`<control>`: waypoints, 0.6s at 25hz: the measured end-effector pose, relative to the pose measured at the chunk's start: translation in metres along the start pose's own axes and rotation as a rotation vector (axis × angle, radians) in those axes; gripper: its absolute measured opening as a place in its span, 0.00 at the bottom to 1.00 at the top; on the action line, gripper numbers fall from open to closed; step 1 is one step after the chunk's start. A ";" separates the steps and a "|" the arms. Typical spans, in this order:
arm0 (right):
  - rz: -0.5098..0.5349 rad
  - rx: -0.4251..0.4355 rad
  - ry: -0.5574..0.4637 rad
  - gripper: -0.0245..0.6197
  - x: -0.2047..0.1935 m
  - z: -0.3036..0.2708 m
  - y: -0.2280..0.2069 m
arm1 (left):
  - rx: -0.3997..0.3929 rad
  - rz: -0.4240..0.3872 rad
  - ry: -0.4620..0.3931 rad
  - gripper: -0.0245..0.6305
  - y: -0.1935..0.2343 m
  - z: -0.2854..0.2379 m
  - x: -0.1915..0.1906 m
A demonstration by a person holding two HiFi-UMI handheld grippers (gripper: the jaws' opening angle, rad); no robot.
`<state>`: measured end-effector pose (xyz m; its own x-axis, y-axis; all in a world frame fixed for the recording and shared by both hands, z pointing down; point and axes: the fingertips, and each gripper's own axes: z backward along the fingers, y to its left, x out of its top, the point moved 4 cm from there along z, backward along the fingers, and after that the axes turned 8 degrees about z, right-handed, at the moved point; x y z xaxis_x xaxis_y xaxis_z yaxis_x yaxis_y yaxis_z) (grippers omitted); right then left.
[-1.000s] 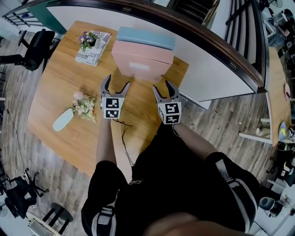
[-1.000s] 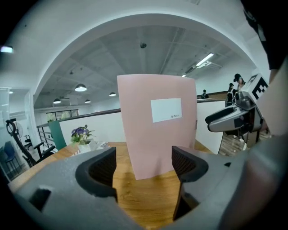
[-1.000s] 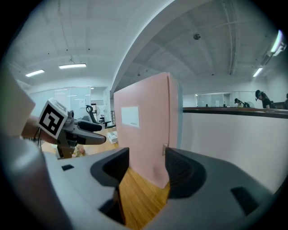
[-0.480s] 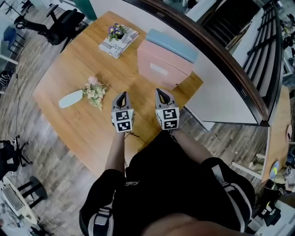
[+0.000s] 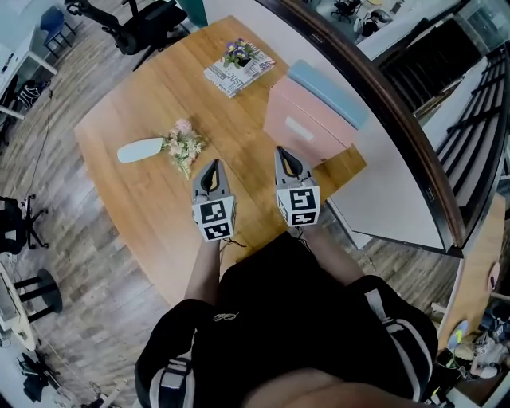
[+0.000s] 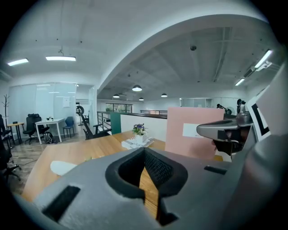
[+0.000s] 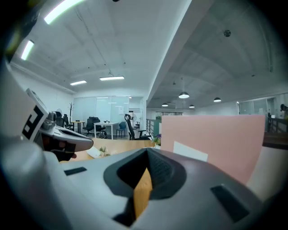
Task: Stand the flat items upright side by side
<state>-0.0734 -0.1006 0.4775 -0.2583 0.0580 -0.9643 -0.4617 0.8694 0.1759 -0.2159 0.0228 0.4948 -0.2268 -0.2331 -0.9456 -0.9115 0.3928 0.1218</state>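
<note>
A pink flat box (image 5: 312, 129) with a white label stands upright on the wooden table (image 5: 151, 215). A light blue flat item (image 5: 328, 83) stands against its far side. My left gripper (image 5: 210, 170) and right gripper (image 5: 286, 156) hover side by side over the table's near part, short of the pink box, both shut with nothing between the jaws. In the left gripper view the left gripper (image 6: 144, 151) points past the pink box (image 6: 193, 133), with the right gripper (image 6: 223, 130) beside it. The right gripper view has the right gripper (image 7: 147, 155) in front of the pink box (image 7: 216, 140).
A small pot of purple flowers (image 5: 237, 53) sits on a folded newspaper (image 5: 241, 70) at the table's far side. A pale vase (image 5: 140, 150) lies on its side with a flower bunch (image 5: 185, 146) to the left. Office chairs (image 5: 147, 17) stand beyond the table.
Both grippers' jaws went from open to shut, holding nothing. The grippers drew back from the pink box toward the person, and the head view swung.
</note>
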 end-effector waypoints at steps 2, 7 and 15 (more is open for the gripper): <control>0.016 0.008 -0.042 0.05 0.021 -0.001 -0.003 | 0.025 -0.020 -0.045 0.04 0.003 0.010 0.020; 0.024 0.019 -0.126 0.05 0.064 0.000 -0.006 | 0.055 -0.048 -0.136 0.04 0.008 0.029 0.064; 0.060 0.038 -0.174 0.05 0.088 -0.006 -0.008 | 0.086 -0.071 -0.183 0.04 0.015 0.034 0.084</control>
<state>-0.0981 -0.1054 0.3921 -0.1328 0.1916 -0.9724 -0.4167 0.8794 0.2302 -0.2368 0.0389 0.4066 -0.0900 -0.1001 -0.9909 -0.8884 0.4578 0.0344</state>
